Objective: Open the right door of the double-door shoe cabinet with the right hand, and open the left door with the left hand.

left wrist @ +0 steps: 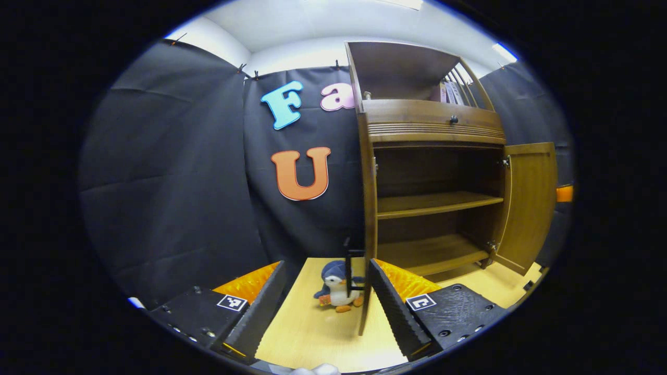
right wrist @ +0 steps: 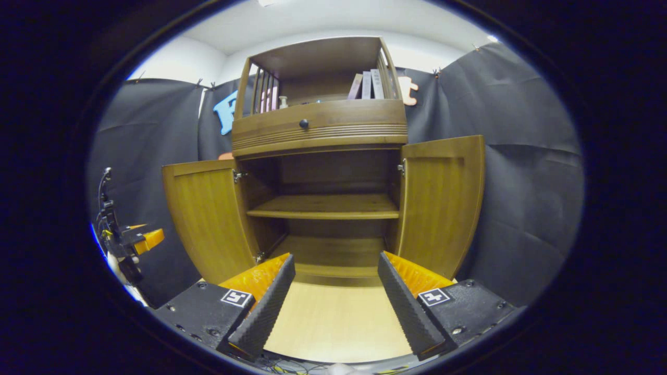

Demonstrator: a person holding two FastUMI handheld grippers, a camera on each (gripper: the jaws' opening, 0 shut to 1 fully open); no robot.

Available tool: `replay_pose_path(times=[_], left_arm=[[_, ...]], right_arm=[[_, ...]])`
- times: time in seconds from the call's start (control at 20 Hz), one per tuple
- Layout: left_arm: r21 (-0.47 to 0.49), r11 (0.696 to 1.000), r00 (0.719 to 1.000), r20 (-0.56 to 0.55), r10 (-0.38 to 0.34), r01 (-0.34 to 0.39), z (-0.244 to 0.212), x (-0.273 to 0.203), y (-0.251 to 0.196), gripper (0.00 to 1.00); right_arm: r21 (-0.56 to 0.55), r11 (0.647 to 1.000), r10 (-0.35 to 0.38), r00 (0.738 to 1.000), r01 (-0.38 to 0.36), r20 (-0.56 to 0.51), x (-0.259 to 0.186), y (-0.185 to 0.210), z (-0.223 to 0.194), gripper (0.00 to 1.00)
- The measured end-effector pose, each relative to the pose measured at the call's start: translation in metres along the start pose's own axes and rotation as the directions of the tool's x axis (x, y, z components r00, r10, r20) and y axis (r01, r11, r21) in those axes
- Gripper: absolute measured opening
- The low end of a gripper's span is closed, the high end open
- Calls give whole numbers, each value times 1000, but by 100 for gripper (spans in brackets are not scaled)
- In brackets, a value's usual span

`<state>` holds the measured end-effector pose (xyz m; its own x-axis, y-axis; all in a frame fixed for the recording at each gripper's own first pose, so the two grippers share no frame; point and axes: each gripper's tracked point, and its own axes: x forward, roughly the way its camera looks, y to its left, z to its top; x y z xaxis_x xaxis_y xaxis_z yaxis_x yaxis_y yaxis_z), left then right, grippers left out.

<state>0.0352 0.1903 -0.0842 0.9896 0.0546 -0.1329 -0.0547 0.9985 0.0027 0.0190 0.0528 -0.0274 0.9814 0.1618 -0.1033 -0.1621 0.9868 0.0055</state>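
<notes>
Between my left gripper (left wrist: 327, 304) fingers, spread wide and holding nothing, lies bare pale floor (left wrist: 312, 333). My right gripper (right wrist: 336, 302) is likewise wide apart and empty, held over the same floor in front of the cabinet (right wrist: 319, 130).

Both doors of the cabinet stand open. In the right gripper view the left door (right wrist: 208, 219) swings out to the left and the right door (right wrist: 442, 203) swings out to the right, each hanging on its hinges. In the left gripper view I see the left door edge-on, just beside my right-hand finger (left wrist: 398, 307); whether finger and door edge touch, I cannot tell.

Inside, one shelf (right wrist: 325, 207) crosses the middle of the compartment, bare, and the bottom board below it is bare too. Above the doors sits a drawer with a dark knob (right wrist: 304, 124), and on top an open rack holds a few books (right wrist: 367, 85).

A small stuffed penguin (left wrist: 336, 286) sits on the floor beyond the left door's edge, near the black cloth wall. In the right gripper view my left gripper appears at far left, its orange finger (right wrist: 148, 238) beside that door's outer face.
</notes>
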Motion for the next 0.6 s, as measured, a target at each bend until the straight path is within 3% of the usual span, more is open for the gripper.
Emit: replay_pose_path(times=[0.1,0.15,0.2,0.4,0.5,0.55,0.6], left_arm=[[-14,1000,999,25,-22,22,19,-5,-34,95],[-10,1000,999,40,-21,21,27,-6,-46,100],[-20,1000,999,42,-18,19,34,-7,-57,95],[-31,997,996,71,-61,64,53,-3,-115,92],[-40,996,996,58,-74,76,55,-6,-137,95],[-36,997,996,60,-73,75,57,-9,-145,89],[-23,996,995,56,-81,82,56,-9,-153,100]], right_arm=[[-2,1000,-11,1000,11,16,0,-8,5,100],[-1,1000,-17,1000,17,20,0,-13,7,100],[5,1000,-20,1000,19,24,0,-16,9,100],[19,999,-30,999,30,36,-5,-31,14,100],[22,999,-43,998,42,44,-7,-40,17,100],[23,999,-51,998,50,46,-6,-44,18,100],[24,998,-56,997,55,47,-6,-47,18,100]])
